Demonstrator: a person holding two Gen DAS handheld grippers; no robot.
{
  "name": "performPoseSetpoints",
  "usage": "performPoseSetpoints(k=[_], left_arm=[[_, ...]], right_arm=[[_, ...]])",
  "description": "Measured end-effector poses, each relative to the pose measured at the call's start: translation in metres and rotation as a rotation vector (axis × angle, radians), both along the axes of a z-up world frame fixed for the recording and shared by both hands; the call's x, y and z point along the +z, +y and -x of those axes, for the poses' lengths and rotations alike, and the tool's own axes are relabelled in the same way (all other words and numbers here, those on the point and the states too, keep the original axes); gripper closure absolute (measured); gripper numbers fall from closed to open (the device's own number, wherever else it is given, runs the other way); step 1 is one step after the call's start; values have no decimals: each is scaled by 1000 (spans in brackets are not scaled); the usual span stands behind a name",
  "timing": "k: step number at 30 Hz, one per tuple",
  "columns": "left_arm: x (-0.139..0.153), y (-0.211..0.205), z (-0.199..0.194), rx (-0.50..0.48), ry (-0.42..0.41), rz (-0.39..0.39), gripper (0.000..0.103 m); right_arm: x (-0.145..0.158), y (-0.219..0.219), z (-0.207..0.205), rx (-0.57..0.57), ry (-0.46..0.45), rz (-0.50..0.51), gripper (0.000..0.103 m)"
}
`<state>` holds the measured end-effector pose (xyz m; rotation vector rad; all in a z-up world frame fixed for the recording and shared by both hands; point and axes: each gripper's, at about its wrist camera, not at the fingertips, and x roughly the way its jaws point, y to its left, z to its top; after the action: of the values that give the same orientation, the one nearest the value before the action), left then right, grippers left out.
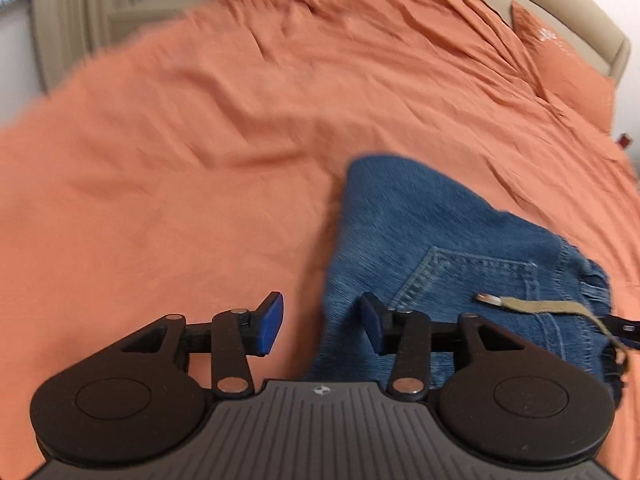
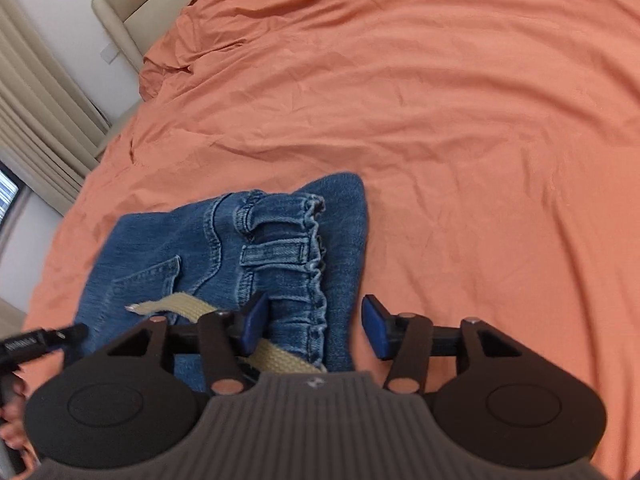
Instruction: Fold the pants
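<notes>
Blue denim pants (image 1: 432, 248) lie folded into a compact bundle on the orange bed sheet (image 1: 200, 160). A back pocket faces up and a beige strap (image 1: 536, 306) lies across them. My left gripper (image 1: 322, 322) is open and empty, hovering over the bundle's left edge. In the right wrist view the pants (image 2: 224, 248) show their elastic waistband and belt loops, with the beige strap (image 2: 180, 306) on top. My right gripper (image 2: 316, 328) is open and empty above the waistband edge.
The orange sheet (image 2: 460, 120) covers the whole bed. An orange pillow (image 1: 560, 60) lies at the far right by a beige headboard (image 1: 580, 12). Beige curtains (image 2: 36, 120) hang at the left. The tip of the other gripper (image 2: 44, 338) shows at the left edge.
</notes>
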<state>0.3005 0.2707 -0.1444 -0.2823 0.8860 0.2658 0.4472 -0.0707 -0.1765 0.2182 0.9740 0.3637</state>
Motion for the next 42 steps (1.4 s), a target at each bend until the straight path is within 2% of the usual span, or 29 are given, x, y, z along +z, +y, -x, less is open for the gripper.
performPoseSetpoints(k=[2, 5, 8, 10, 12, 13, 15, 19, 20, 21, 23, 31, 42], left_arm=[[19, -14, 13, 18, -37, -79, 52], [49, -35, 39, 12, -124, -144, 52], [82, -56, 63, -15, -168, -216, 51], [102, -69, 81, -26, -200, -260, 48], [120, -81, 102, -23, -241, -302, 42], [127, -87, 109, -23, -257, -320, 42], [139, -95, 126, -20, -271, -355, 40], [156, -99, 159, -17, -269, -352, 39], [159, -99, 167, -11, -277, -344, 34], [160, -100, 175, -3, -282, -339, 26], [160, -101, 189, 17, -276, -337, 19], [135, -114, 213, 43, -198, -278, 19], [98, -143, 206, -34, -85, -243, 20]], right_arm=[[19, 0, 24, 23, -78, 96, 53], [46, 6, 57, 63, -197, 205, 49], [78, 6, 93, 85, -278, 205, 44], [99, 7, 119, 102, -321, 200, 33], [117, 10, 146, 122, -359, 200, 30], [125, 12, 158, 126, -373, 197, 26], [142, 14, 185, 137, -401, 181, 23], [162, 19, 234, 127, -443, 176, 23], [166, 21, 246, 126, -450, 180, 23], [168, 22, 256, 125, -456, 183, 23], [170, 25, 276, 115, -459, 186, 23], [156, 34, 323, 97, -432, 183, 23], [136, 32, 321, 79, -382, 218, 23]])
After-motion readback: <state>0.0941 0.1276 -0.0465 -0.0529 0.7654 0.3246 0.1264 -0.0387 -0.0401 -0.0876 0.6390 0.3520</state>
